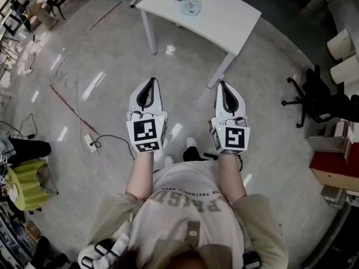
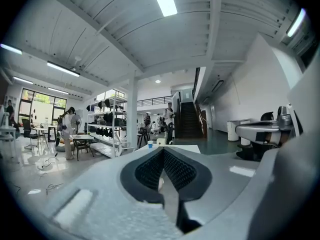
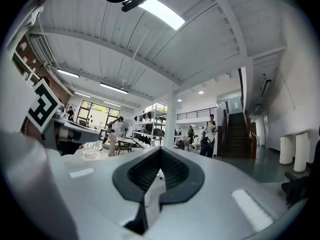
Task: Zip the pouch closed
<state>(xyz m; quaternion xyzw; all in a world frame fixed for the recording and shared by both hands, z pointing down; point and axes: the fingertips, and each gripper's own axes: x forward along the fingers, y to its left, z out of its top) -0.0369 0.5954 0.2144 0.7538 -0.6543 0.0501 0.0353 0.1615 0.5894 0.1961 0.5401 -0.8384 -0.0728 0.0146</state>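
Beyond the person's shirt [image 1: 190, 203], left gripper [image 1: 150, 83] and right gripper [image 1: 223, 86] hover pinched shut on nothing, well short of the white table [image 1: 227, 17] where the likely pouch [image 1: 190, 7] lies untouched: zipping not yet begun

Open floor [image 1: 185, 102] short of white table [image 1: 224, 15]

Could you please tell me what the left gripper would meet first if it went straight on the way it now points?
Probably the white table: the shut left gripper points across the floor toward it. Whether it would strike the edge or pass over the top is unclear.
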